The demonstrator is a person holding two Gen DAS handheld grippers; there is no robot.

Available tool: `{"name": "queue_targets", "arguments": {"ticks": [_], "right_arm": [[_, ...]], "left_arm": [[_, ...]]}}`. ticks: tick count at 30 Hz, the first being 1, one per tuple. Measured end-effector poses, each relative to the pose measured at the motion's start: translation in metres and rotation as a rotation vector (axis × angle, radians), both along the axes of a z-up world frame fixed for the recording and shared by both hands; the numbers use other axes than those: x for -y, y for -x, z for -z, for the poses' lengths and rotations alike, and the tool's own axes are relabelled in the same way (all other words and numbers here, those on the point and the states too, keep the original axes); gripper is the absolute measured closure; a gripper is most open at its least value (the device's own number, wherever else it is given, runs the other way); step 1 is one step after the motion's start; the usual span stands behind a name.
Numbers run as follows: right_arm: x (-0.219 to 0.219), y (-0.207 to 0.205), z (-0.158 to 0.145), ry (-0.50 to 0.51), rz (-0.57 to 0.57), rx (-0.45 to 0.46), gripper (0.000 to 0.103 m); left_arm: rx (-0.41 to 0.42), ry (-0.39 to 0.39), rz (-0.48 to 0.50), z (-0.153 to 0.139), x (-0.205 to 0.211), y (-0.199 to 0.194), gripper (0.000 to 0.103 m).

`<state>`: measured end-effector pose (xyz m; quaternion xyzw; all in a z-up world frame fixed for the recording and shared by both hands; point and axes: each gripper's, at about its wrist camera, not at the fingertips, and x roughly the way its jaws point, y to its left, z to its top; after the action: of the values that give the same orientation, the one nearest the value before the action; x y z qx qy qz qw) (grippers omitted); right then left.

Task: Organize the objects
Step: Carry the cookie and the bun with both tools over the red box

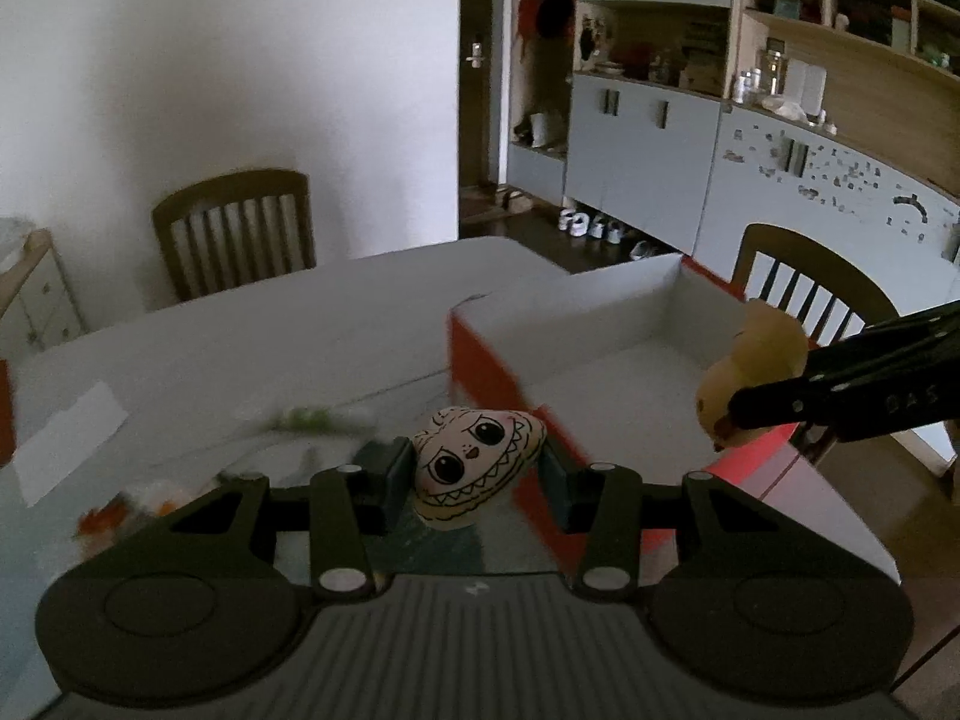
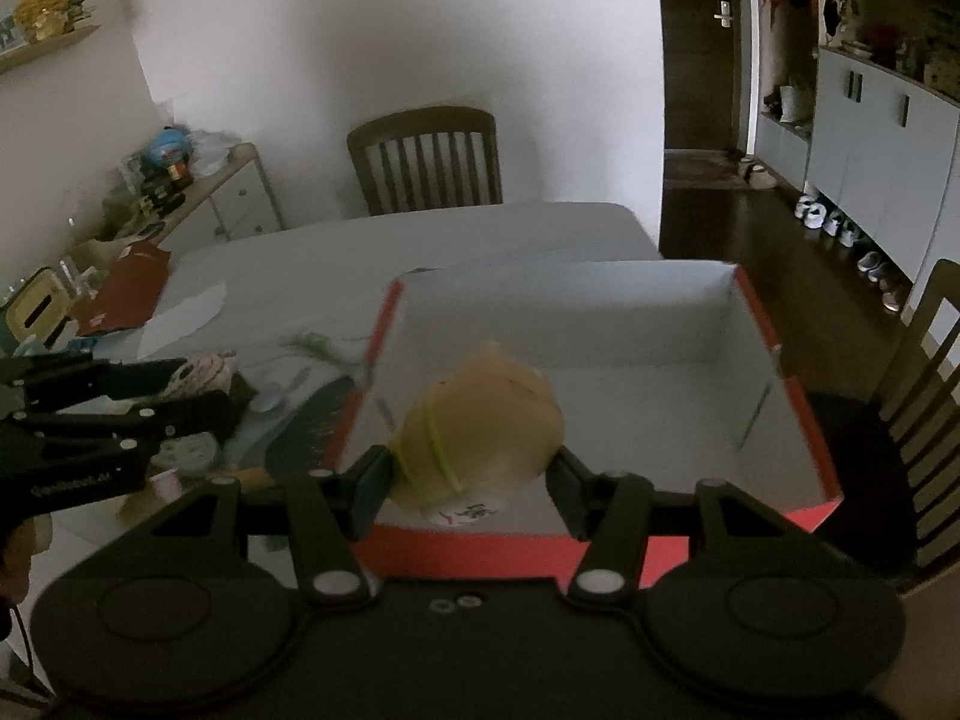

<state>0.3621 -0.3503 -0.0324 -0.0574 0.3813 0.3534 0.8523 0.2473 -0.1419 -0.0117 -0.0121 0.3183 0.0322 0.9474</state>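
Two grippers, left gripper [image 1: 477, 471] clamping face toy [image 1: 477, 462], lettering unreadable

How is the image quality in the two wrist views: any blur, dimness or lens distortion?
Left wrist view: dim room, cabinets bowed by the fisheye, the red cardboard box edge smeared, while the cream plush face toy in the left gripper stays sharp. Right wrist view: equally dim, the yellow plush duck in the right gripper soft and blurred.
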Motion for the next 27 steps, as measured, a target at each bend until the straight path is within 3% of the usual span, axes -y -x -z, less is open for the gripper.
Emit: {"name": "queue_targets", "arguments": {"ticks": [7, 14, 20, 27], "right_arm": [[0.016, -0.038, 0.016, 0.025, 0.023, -0.019, 0.047], [0.025, -0.068, 0.035, 0.054, 0.035, -0.057, 0.047], [0.022, -0.08, 0.053, 0.09, 0.026, -0.082, 0.047], [0.014, -0.091, 0.071, 0.139, -0.026, -0.141, 0.047]], "left_arm": [[-0.009, -0.021, 0.045, 0.0, 0.035, -0.049, 0.059], [-0.07, -0.046, 0.103, 0.015, 0.062, -0.102, 0.059], [-0.155, -0.054, 0.131, 0.034, 0.071, -0.14, 0.059], [-0.285, -0.011, 0.132, 0.057, 0.071, -0.185, 0.059]]}}
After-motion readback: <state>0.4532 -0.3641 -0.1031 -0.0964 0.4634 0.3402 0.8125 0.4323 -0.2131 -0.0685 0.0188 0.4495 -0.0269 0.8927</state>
